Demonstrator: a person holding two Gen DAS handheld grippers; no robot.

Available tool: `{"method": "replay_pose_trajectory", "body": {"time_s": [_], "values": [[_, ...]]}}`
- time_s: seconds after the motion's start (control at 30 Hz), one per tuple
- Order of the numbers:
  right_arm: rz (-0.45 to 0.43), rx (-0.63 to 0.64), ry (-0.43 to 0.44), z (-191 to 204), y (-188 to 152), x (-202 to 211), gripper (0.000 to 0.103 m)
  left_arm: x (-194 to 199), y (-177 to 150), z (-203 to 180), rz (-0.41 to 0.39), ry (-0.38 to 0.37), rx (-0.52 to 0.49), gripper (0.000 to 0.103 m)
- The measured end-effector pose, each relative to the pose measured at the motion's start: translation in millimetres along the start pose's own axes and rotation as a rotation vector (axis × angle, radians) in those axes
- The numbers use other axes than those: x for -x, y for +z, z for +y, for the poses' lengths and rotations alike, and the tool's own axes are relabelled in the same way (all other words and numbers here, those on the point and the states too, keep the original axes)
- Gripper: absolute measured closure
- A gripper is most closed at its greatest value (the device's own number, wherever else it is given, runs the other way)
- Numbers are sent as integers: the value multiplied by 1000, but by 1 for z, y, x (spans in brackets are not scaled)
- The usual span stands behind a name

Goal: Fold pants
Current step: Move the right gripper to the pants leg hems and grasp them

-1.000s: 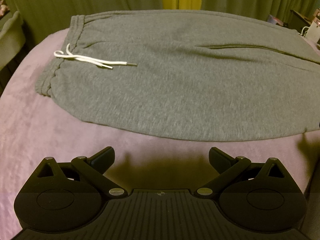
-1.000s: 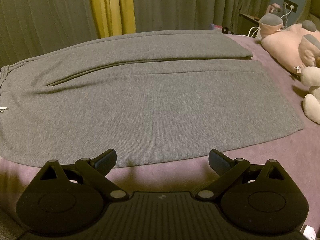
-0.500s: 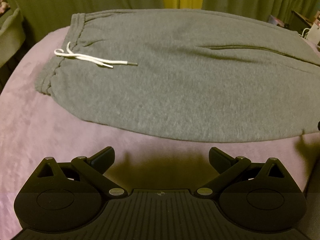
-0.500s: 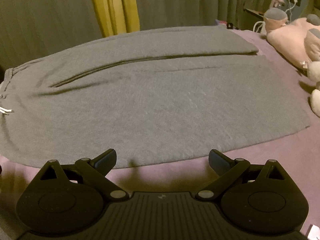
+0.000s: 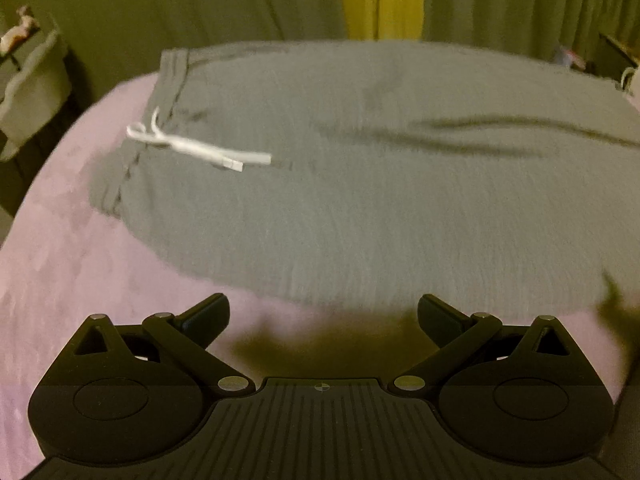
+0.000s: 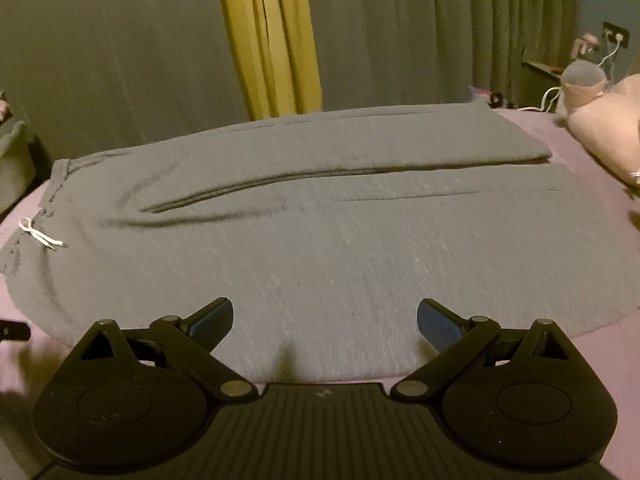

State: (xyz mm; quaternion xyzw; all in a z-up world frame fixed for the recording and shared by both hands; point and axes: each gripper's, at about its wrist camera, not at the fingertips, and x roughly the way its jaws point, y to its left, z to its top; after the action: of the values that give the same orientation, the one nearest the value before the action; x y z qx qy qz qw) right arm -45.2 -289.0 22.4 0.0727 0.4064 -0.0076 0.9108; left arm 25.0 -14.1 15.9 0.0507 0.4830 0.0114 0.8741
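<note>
The grey pants lie flat on a bed with a purple cover, waistband at the left, legs running to the right. One leg is folded over the other along a lengthwise crease. A white drawstring rests on the fabric near the waistband; it also shows at the far left of the right wrist view. The left gripper hovers over bare cover just short of the pants' near edge, jaws wide apart, holding nothing. The left view is blurred. The right gripper sits over the near edge of the pants, jaws wide apart, empty. A pink plush toy lies at the bed's right end. Curtains hang behind.
</note>
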Motion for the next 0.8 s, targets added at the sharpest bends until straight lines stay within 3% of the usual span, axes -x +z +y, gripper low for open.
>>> {"method": "replay_pose_trajectory", "body": {"time_s": [0.13,0.3,0.33,0.47,0.6,0.8], "values": [[-20,-72,64,-22,18,-12,4,-10,43,-8,-47,-10,87,0],[-254,-163,-15,-51,67,-22,4,-51,108,-21,-114,48,249,0],[-257,-175,-8,-56,82,-30,4,-64,118,-24,-121,82,283,0],[-88,-202,52,-71,151,-95,4,-106,122,-25,-166,175,299,0],[-52,-217,-43,-78,218,-159,4,-137,115,-21,-224,291,254,0],[34,-366,-130,-92,299,-280,11,-149,113,-23,-375,344,215,0]]}}
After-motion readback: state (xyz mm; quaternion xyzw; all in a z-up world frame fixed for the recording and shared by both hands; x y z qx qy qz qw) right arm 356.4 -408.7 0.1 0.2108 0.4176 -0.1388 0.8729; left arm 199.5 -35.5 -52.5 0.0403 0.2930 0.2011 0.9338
